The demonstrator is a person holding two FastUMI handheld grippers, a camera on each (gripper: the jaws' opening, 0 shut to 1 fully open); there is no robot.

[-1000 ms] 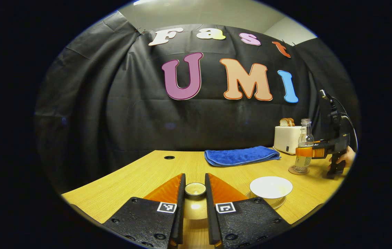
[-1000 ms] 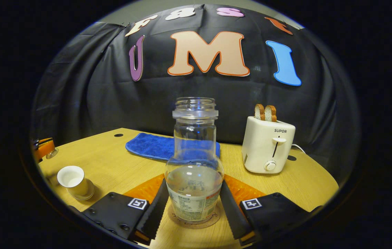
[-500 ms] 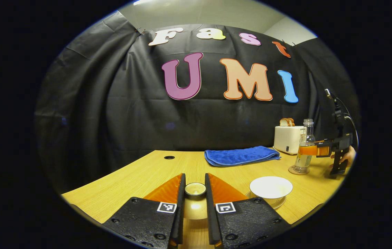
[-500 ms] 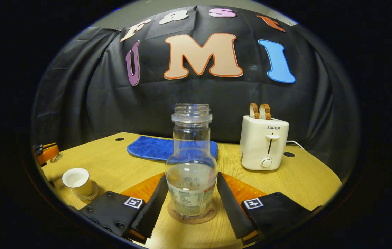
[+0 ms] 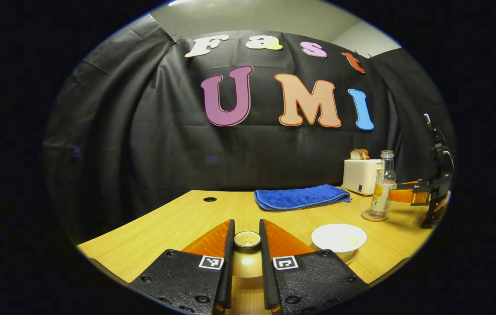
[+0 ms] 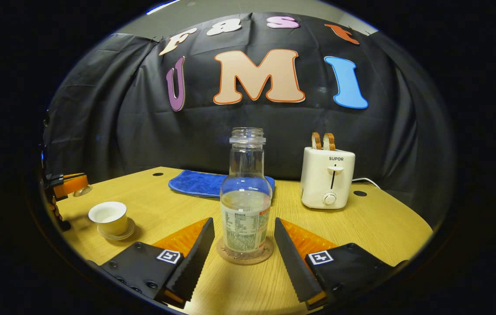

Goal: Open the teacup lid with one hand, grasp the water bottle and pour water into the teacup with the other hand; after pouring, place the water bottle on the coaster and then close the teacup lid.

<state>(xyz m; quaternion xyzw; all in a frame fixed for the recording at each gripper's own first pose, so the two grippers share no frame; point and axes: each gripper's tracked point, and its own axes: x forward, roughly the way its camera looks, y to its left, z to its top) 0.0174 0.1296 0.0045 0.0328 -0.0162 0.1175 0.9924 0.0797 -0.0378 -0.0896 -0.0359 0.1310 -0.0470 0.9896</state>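
The jaws of the right gripper [image 6: 243, 245] stand spread apart at the bottom of the right gripper view, one to each side of the water bottle [image 6: 246, 205] with bare bench between them and the glass, so they grip nothing. The jaws of the left gripper [image 5: 246, 245] are clamped on the knob of the teacup lid [image 5: 247, 239] at the bottom centre of the left gripper view, holding it clear of the cup.

The bottle stands upright on the round coaster [image 6: 244, 256] at lower centre of the right gripper view, its mouth uncapped and water filling roughly its lower half. In the left gripper view it sits at the right edge, with the right gripper just to its right and apart from it. The teacup [image 6: 110, 217] rests on its saucer at the lower left of the right gripper view, uncovered; its pale inside may hold water, though I cannot tell the level.

Judging by this layout, the lid is off, the pouring looks finished, and the bottle is set on the coaster and released. What is left is the last step: carrying the lid over the teacup [image 5: 339, 238], which lies just right of the left jaws in the left gripper view, and seating it on the rim.
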